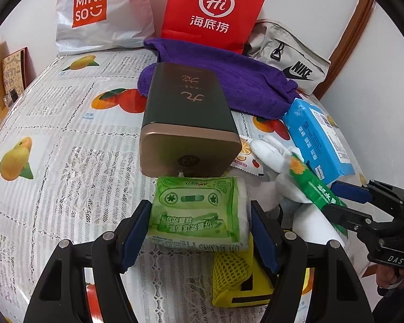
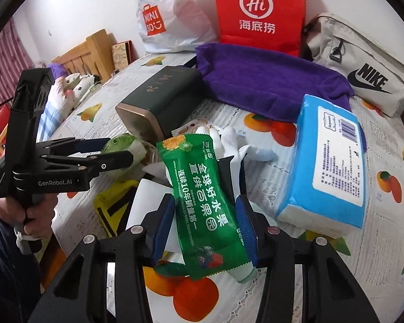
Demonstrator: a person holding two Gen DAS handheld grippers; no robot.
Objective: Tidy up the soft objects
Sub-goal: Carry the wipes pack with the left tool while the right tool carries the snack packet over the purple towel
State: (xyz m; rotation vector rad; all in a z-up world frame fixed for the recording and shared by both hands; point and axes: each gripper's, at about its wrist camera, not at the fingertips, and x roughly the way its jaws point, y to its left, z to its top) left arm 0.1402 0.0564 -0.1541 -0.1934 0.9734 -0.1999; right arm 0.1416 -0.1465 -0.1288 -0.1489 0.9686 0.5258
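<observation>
My left gripper point(image 1: 199, 231) is shut on a light green tissue pack point(image 1: 199, 215) and holds it just above the table; the pack also shows in the right wrist view point(image 2: 123, 145). My right gripper point(image 2: 206, 228) is shut on a dark green wipes packet point(image 2: 202, 204), seen from the side in the left wrist view point(image 1: 317, 191). Under it lies a white plush toy point(image 1: 282, 158). A yellow mesh pouch point(image 1: 236, 277) lies below the left gripper. A blue tissue pack point(image 2: 328, 167) and a purple towel point(image 2: 266, 80) lie farther back.
A dark green tin box point(image 1: 185, 113) lies mid-table on the fruit-print cloth point(image 1: 53, 140). A Miniso bag point(image 1: 94, 10), a red bag point(image 1: 215, 10) and a grey Nike pouch point(image 1: 290, 56) stand along the wall. A small snack sachet point(image 1: 247, 158) lies by the tin.
</observation>
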